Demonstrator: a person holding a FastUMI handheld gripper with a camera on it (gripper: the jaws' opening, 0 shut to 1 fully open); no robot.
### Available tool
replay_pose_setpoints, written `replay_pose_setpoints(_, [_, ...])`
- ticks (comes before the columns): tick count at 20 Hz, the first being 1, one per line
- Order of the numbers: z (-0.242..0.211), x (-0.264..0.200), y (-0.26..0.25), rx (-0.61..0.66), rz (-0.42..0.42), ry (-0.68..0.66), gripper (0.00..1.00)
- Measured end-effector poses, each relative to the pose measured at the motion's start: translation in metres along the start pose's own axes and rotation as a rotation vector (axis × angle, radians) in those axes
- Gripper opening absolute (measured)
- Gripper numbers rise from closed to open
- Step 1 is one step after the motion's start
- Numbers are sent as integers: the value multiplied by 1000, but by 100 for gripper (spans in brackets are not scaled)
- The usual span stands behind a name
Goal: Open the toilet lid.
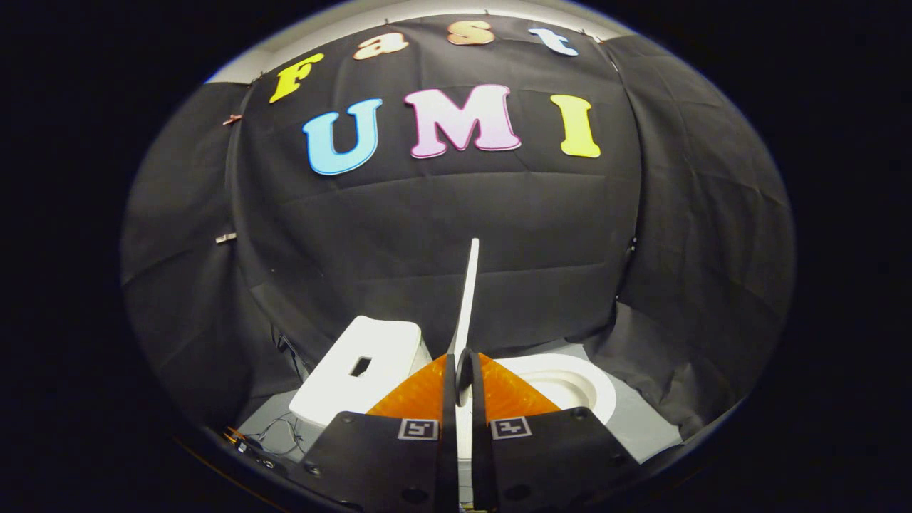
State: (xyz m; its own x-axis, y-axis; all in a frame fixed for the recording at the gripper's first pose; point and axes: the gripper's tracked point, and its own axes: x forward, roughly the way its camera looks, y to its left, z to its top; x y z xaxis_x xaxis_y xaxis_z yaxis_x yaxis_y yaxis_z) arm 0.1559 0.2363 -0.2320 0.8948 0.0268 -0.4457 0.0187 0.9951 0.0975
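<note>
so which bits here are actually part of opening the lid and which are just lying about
Part of the job:
- toilet lid, raised on edge, seen edge-on, pinched between the fingers
- claw, shut on the lid
- toilet bowl, uncovered, to one side of the lid

Just lying about:
- white cistern, on the other side of the lid
- loose wires on the floor beside the cistern

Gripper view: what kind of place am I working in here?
Likely a mock bathroom staged in a cloth-walled booth: a white toilet bowl, its tank, and black cloth behind. The gripper is shut on the raised lid.
</note>
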Motion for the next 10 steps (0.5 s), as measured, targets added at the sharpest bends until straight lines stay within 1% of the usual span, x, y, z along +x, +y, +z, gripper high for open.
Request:
replay_pose_setpoints(6, [-3, 0, 64, -89, 62, -1, 16])
replay_pose_setpoints(10, [-10, 0, 102, -123, 107, 9, 16])
